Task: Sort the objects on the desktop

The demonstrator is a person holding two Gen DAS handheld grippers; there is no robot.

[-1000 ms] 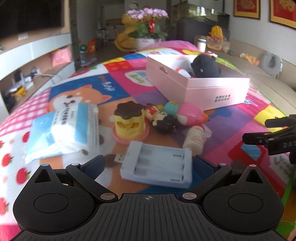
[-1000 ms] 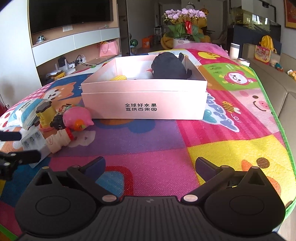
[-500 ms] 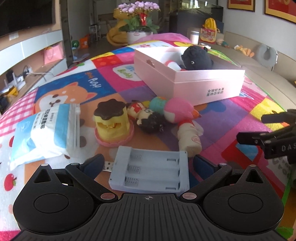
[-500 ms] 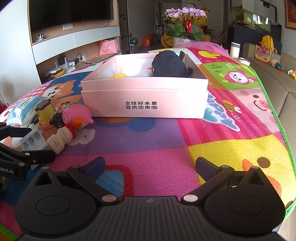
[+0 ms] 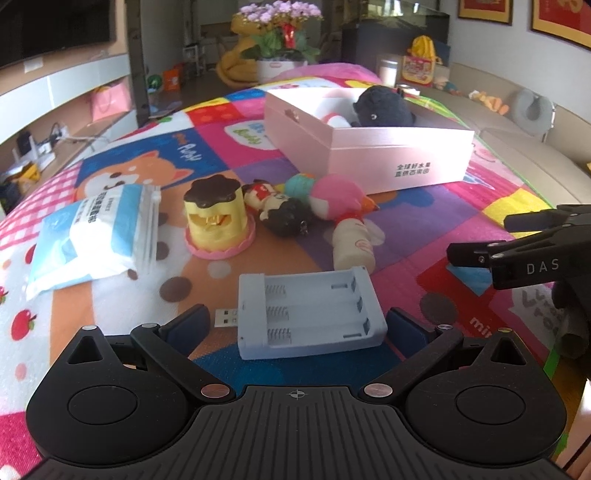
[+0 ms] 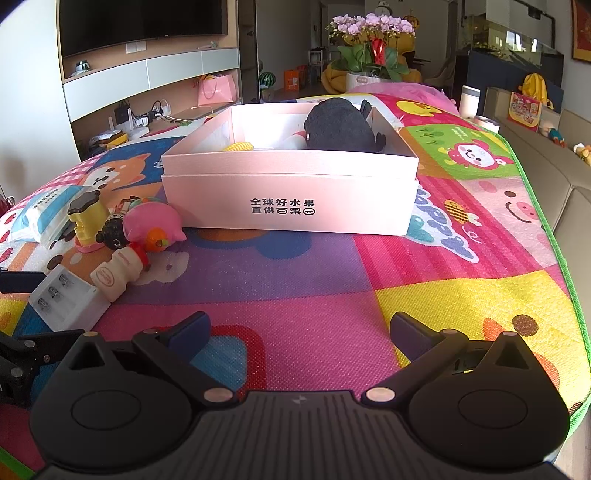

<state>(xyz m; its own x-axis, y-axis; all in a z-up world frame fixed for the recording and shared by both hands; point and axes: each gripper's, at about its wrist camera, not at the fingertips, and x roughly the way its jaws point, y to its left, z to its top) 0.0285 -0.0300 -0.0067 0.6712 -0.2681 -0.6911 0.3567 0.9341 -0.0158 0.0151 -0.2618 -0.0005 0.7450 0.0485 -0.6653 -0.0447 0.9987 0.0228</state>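
Battery charger point(image 5: 308, 308), pale grey, three empty slots facing up, lies flat on the play mat point(image 5: 406, 236) — long axis crosswise to the left tool point(image 5: 295, 326), USB plug pointing left. It sits between that tool's spread fingers; the right finger is just beside its end, contact unclear, the left clear of the plug. Beyond it: a cream bottle toy point(image 5: 352, 245), a dark-haired doll point(image 5: 280, 210), a pink plush point(image 5: 338, 199), a yellow pudding toy point(image 5: 218, 221), a wipes pack point(image 5: 96, 230). Pink box point(image 5: 399, 158) farther back holds a black plush point(image 5: 384, 107). Right tool point(image 6: 301, 330) open, over bare mat. Living room — TV point(image 6: 144, 22), orchids point(image 6: 373, 27), sofa at right.
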